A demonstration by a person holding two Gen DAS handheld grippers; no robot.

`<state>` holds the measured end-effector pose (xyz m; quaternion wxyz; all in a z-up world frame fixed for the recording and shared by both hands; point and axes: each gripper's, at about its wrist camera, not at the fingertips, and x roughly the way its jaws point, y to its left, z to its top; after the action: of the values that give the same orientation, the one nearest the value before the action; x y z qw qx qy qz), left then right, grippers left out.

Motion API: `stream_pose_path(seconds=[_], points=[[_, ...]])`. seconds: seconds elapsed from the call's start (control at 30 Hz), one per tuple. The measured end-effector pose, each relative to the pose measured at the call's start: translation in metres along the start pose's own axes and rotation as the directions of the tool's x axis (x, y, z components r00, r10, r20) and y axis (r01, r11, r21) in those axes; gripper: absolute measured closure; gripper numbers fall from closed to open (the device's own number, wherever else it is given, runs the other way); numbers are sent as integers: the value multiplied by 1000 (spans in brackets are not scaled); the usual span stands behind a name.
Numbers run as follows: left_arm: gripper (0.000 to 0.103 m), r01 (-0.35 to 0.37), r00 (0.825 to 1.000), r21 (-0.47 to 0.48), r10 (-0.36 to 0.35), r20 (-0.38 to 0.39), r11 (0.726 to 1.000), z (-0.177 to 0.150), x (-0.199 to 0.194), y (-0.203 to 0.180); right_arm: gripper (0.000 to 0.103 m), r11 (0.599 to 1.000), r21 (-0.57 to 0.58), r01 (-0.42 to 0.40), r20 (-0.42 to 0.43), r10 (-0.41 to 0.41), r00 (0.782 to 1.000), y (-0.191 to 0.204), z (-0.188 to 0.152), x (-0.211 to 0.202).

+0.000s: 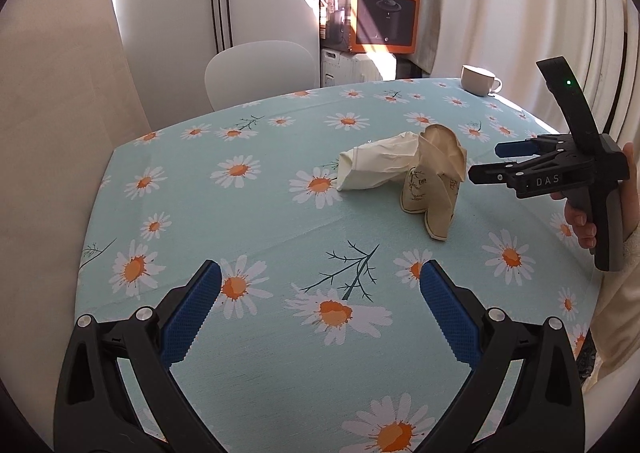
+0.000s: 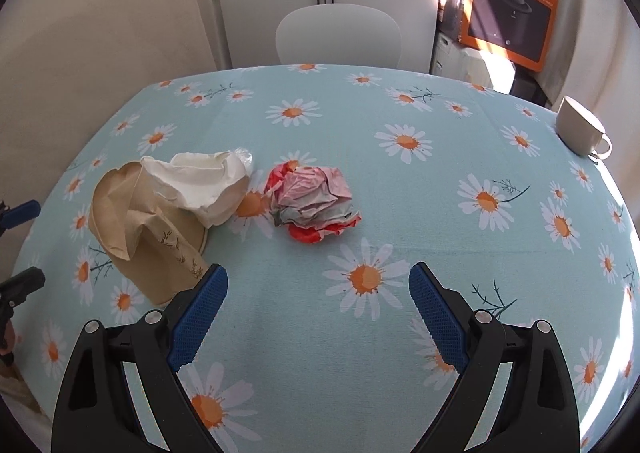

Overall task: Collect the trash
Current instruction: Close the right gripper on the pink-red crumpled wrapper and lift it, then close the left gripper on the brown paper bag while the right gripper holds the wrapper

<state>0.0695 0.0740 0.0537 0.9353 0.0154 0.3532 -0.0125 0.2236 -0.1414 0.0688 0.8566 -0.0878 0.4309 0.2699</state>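
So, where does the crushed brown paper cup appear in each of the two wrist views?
Left wrist view: the crushed brown paper cup stands right of centre, beside the white crumpled cup, near the right gripper.
Right wrist view: the same cup is at the left, just beyond the near left finger.
Shared landmark: the white mug at the table's far right edge.

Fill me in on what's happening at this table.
A person holds a gripper in each hand over the daisy tablecloth, collecting trash. The left gripper and right gripper are both open and empty. A crushed brown paper cup, a white crumpled cup and a red-and-white wrapper ball lie untouched.
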Motion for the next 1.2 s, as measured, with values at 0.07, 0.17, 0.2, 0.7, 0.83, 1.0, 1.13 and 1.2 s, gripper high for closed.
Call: stream_pose_path(seconds=[0.07, 0.17, 0.2, 0.7, 0.83, 1.0, 1.13, 1.2], points=[[6, -1, 1000, -6, 1, -3, 1000, -1, 0, 2, 15, 1000, 5, -7, -1, 7, 1000, 1, 8, 7], [6, -7, 1000, -12, 7, -7, 1000, -2, 0, 5, 15, 1000, 4, 23, 13, -23, 1000, 2, 16, 15], [6, -9, 1000, -12, 9, -8, 1000, -2, 0, 5, 15, 1000, 14, 19, 12, -19, 1000, 1, 18, 18], [6, 7, 1000, -18, -7, -13, 1000, 10, 8, -4, 55, 1000, 27, -5, 148, 1, 989, -5, 18, 0], [6, 41, 999, 0, -41, -17, 999, 19, 14, -20, 55, 998, 60, 33, 237, -47, 970, -13, 16, -19], [6, 78, 996, -1, -78, -43, 997, 29, 30, -41, 55, 996, 86, 37, 334, -64, 940, -24, 10, -44], [6, 80, 994, -10, -81, -74, 997, 38, 43, -58, 55, 994, 96, 53, 351, -83, 933, -31, 6, -51], [6, 78, 993, -22, -79, -87, 997, 43, 50, -65, 55, 993, 103, 56, 360, -90, 929, -34, 4, -55]])
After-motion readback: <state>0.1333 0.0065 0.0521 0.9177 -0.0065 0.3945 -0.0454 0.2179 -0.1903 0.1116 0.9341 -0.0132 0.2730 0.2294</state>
